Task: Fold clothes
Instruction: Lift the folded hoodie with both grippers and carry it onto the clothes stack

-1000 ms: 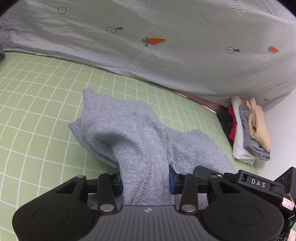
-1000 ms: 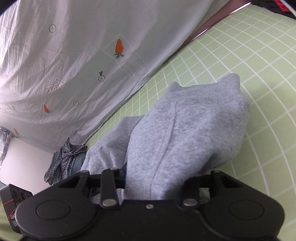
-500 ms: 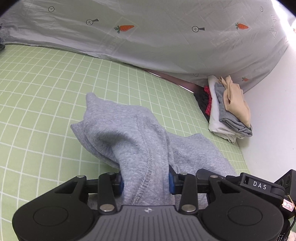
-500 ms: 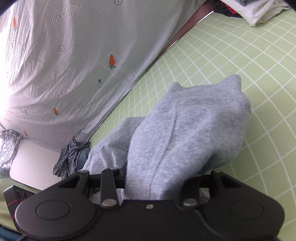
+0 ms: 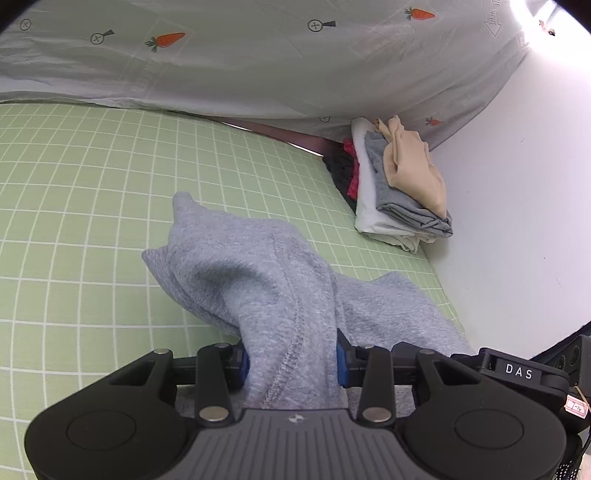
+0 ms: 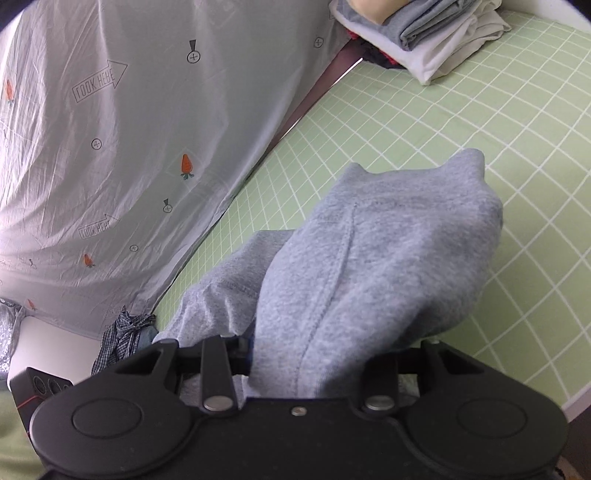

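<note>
A grey fleece garment (image 5: pixel 255 280) is bunched up and lifted over the green checked sheet (image 5: pixel 81 192). My left gripper (image 5: pixel 291 360) is shut on a thick fold of it, the blue pads (image 5: pixel 341 358) pressing the cloth from both sides. In the right wrist view the same grey garment (image 6: pixel 373 258) bulges out in front of my right gripper (image 6: pixel 314 363), which is shut on another fold; the cloth hides its fingertips. Part of the garment trails between the two grippers. The right gripper's black body (image 5: pixel 517 369) shows at the lower right of the left wrist view.
A stack of folded clothes (image 5: pixel 399 192) in white, grey, beige, black and red lies by the white wall (image 5: pixel 517 184); the stack (image 6: pixel 424 29) also shows top right in the right wrist view. A carrot-print sheet (image 5: pixel 258 55) hangs behind. A checked cloth (image 6: pixel 122 339) lies crumpled at lower left.
Both grippers have carried the grey garment sideways toward the folded stack, which now looks nearer and larger. The grips have not changed.
</note>
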A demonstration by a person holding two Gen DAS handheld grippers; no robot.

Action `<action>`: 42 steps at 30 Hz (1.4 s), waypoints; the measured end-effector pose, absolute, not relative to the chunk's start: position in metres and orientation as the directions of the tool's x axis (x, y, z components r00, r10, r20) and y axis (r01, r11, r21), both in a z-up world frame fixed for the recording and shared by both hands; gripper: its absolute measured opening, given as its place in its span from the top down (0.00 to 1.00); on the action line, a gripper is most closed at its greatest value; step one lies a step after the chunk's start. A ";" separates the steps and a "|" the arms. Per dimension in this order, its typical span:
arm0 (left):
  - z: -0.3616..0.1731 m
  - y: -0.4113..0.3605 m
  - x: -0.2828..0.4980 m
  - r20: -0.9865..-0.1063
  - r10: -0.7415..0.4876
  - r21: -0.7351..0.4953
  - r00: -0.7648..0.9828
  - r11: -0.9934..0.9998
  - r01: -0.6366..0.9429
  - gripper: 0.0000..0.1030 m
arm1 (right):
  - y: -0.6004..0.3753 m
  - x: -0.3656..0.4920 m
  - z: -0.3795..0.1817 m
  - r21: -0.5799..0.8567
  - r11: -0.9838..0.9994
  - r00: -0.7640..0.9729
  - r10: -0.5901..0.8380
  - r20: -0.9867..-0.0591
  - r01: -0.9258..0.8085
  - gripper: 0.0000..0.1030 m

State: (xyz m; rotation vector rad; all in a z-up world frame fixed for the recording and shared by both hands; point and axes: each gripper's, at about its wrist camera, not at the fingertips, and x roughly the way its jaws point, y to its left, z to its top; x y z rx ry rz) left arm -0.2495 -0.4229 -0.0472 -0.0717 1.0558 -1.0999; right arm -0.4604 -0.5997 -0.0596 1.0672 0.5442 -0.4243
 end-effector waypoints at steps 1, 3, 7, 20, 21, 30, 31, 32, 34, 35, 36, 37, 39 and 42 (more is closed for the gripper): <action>-0.049 -0.429 -0.252 -0.656 -0.754 -0.528 0.040 0.497 0.689 0.60 | -0.604 -0.465 -0.058 0.696 0.428 0.790 -0.077 -0.608 0.577 0.60; -0.051 -0.442 -0.257 -0.654 -0.756 -0.535 0.029 0.490 0.688 0.60 | -0.613 -0.473 -0.057 0.688 0.431 0.787 -0.093 -0.611 0.585 0.60; -0.049 -0.474 -0.270 -0.639 -0.769 -0.533 0.031 0.471 0.702 0.60 | -0.640 -0.489 -0.055 0.690 0.428 0.792 -0.111 -0.601 0.584 0.60; -0.001 -0.667 -0.308 -0.465 -0.867 -0.577 0.179 0.450 0.681 0.60 | -0.864 -0.502 0.006 0.612 0.664 0.863 -0.105 -0.493 0.430 0.60; 0.005 -0.683 -0.307 -0.443 -0.876 -0.580 0.191 0.442 0.684 0.60 | -0.883 -0.500 0.015 0.598 0.685 0.871 -0.112 -0.479 0.417 0.60; 0.034 -0.823 -0.252 -0.314 -0.908 -0.543 0.278 0.413 0.731 0.53 | -1.026 -0.459 0.079 0.475 0.800 0.920 -0.236 -0.312 0.366 0.59; 0.026 -0.839 -0.242 -0.348 -0.888 -0.524 0.302 0.451 0.722 0.50 | -1.042 -0.447 0.077 0.448 0.804 0.910 -0.269 -0.315 0.392 0.54; 0.019 -0.854 -0.232 -0.381 -0.866 -0.504 0.324 0.489 0.712 0.46 | -1.055 -0.433 0.072 0.400 0.804 0.887 -0.319 -0.335 0.440 0.51; 0.003 -0.882 -0.212 -0.447 -0.818 -0.466 0.361 0.558 0.687 0.45 | -1.076 -0.405 0.054 0.277 0.780 0.806 -0.437 -0.400 0.561 0.33; -0.009 -0.890 -0.204 -0.485 -0.797 -0.460 0.360 0.583 0.670 0.45 | -1.084 -0.391 0.042 0.200 0.757 0.746 -0.495 -0.446 0.622 0.33; -0.019 -0.897 -0.197 -0.520 -0.778 -0.456 0.354 0.603 0.655 0.45 | -1.090 -0.380 0.031 0.128 0.737 0.692 -0.540 -0.480 0.664 0.32; -0.028 -0.900 -0.192 -0.541 -0.769 -0.458 0.341 0.610 0.647 0.45 | -1.091 -0.373 0.021 0.068 0.719 0.647 -0.576 -0.499 0.692 0.30; -0.038 -0.901 -0.187 -0.558 -0.763 -0.464 0.326 0.613 0.639 0.42 | -1.089 -0.371 0.011 0.014 0.698 0.615 -0.620 -0.487 0.716 0.17; -0.041 -0.896 -0.188 -0.558 -0.756 -0.442 0.343 0.620 0.648 0.36 | -1.075 -0.381 0.009 -0.009 0.685 0.607 -0.651 -0.456 0.728 0.13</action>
